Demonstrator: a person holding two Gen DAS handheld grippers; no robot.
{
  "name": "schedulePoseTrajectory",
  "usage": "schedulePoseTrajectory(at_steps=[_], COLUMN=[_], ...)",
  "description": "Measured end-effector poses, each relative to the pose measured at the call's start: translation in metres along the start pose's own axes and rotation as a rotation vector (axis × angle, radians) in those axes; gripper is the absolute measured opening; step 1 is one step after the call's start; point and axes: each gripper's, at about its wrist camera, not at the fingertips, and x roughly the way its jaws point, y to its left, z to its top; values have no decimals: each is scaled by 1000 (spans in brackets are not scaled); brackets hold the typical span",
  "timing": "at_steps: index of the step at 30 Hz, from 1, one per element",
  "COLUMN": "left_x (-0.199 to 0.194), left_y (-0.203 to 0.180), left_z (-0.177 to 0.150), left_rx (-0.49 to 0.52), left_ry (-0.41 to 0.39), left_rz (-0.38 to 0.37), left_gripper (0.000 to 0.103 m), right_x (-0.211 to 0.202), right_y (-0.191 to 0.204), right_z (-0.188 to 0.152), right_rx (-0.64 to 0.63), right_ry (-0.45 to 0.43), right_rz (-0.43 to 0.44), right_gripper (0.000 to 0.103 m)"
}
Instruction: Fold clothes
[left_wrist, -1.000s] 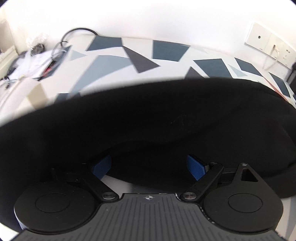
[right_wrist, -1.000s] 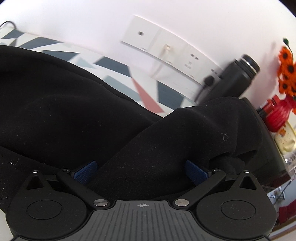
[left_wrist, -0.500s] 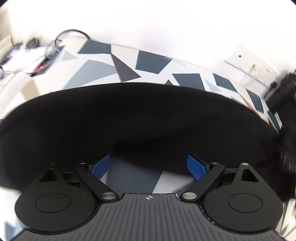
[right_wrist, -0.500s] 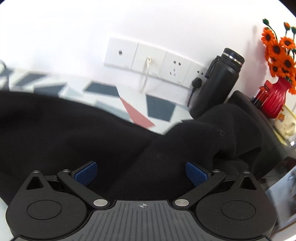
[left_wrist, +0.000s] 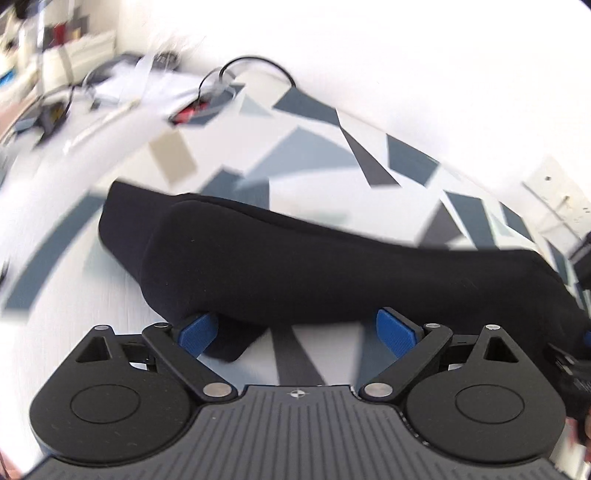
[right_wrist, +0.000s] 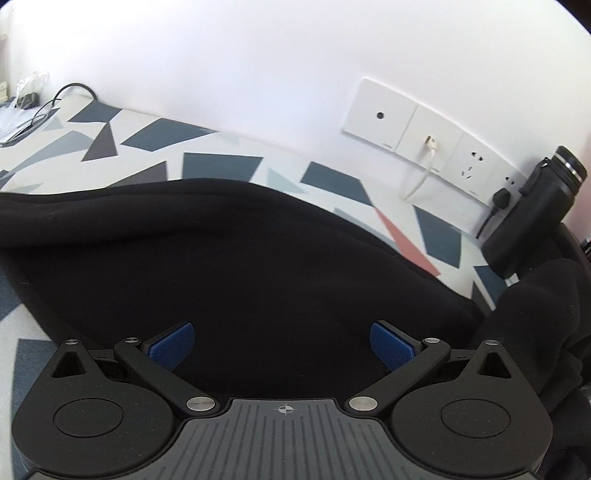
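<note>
Right wrist: black garment (right_wrist: 258, 251), no legible writing.

Both wrist views sit low and close behind their fingers (left_wrist: 197, 332), facing the black garment (left_wrist: 332, 273) (right_wrist: 240, 258); both share the wall sockets (right_wrist: 424, 122) beyond it.

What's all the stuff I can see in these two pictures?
garment: one, black, lying across the tablecloth, partly folded
tablecloth: one, white with blue-grey and pink shapes, under the garment
wall sockets: one row, white, on the wall behind
bottle: one, black, at the right by the sockets
cables: a few, black, far left corner amid blurred clutter
left hand-held gripper: one, black with blue pads, open at the garment's near edge
right hand-held gripper: one, same colours, open over the garment
</note>
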Motion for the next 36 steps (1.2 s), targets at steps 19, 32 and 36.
schedulePoseTrajectory(at_steps=[19, 32, 36], left_x=[7, 36, 46], left_y=[111, 91, 73], left_z=[50, 22, 28], left_rx=[-150, -255, -244], left_ry=[18, 59, 40], left_rz=[-123, -308, -319], left_gripper=[96, 100, 101], right_x=[-40, -39, -48], right_y=[102, 75, 67], right_z=[-15, -14, -12], right_rx=[-223, -14, 14], right_ry=[-82, -80, -103], right_rz=[241, 249, 243], right_gripper=[84, 7, 6])
